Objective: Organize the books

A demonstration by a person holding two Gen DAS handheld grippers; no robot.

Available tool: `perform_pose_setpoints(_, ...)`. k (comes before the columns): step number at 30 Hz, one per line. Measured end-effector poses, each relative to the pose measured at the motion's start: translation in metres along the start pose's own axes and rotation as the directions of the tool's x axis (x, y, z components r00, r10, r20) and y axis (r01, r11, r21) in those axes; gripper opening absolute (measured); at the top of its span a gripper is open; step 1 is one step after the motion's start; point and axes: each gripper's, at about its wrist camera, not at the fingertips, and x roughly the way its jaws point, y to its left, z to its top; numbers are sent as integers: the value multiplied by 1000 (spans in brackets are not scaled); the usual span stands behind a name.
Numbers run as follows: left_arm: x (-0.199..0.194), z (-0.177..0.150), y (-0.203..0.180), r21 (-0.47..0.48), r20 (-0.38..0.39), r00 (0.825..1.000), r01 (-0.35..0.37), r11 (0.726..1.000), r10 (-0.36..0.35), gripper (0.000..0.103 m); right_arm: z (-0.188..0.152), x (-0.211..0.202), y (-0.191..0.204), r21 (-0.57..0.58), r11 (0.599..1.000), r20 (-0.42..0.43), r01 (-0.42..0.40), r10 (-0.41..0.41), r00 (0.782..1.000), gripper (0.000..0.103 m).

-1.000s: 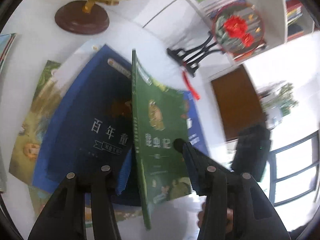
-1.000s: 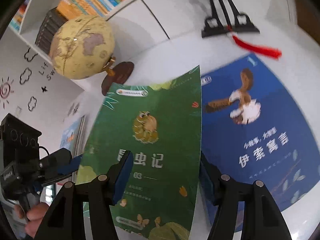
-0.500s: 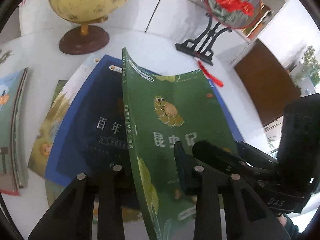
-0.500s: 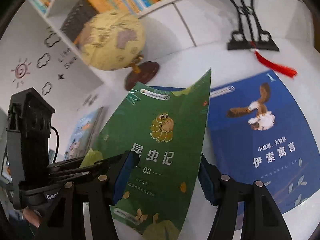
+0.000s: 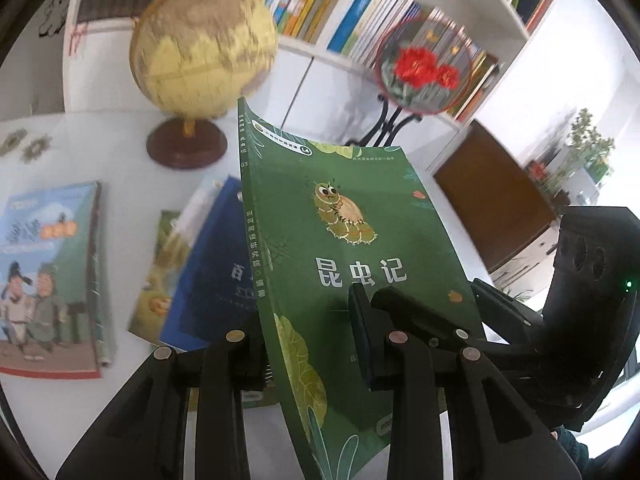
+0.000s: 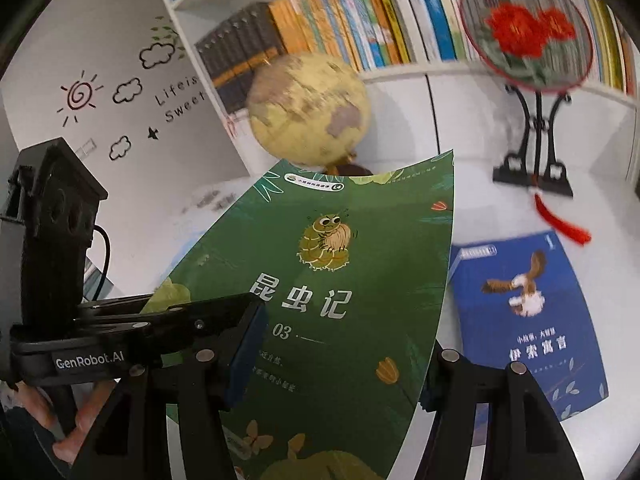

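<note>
A green book [image 5: 344,248] with a caterpillar on its cover is held tilted up off the white table. My left gripper [image 5: 308,328] is shut on its spine edge. My right gripper [image 6: 340,360] is shut on its lower part, and the same green book [image 6: 332,280] fills the right wrist view. A dark blue book [image 5: 212,264] lies under it on a stack. Another blue book [image 6: 528,320] with a bird lies flat to the right.
A globe [image 5: 200,48] on a brown base stands behind the books. A round fan with red flowers [image 6: 524,28] stands on a black stand. A cartoon-cover book [image 5: 44,276] lies at the left. Shelves full of books [image 6: 360,20] line the back wall.
The green book has been raised from the stack and tipped more upright. Both grippers rose with it, so the shelves now show behind.
</note>
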Motion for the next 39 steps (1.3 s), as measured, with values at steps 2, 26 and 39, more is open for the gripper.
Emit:
perform_pose_setpoints(2,-18,3,6,1,20,1000,22,1000,-22,27,8,-8,17,-13,1000,28,19,-19,999,62)
perform_pose_setpoints(26,-122,28,218,-152,81,982,-155,976,169,27,69,104,248,-209,975,61,-73,88,994,62)
perform_pose_setpoints(39,-56,1,278,-231,-79,986,-160,960,145,27,44,208,229,-185,983,-130,-14,-10,991,62)
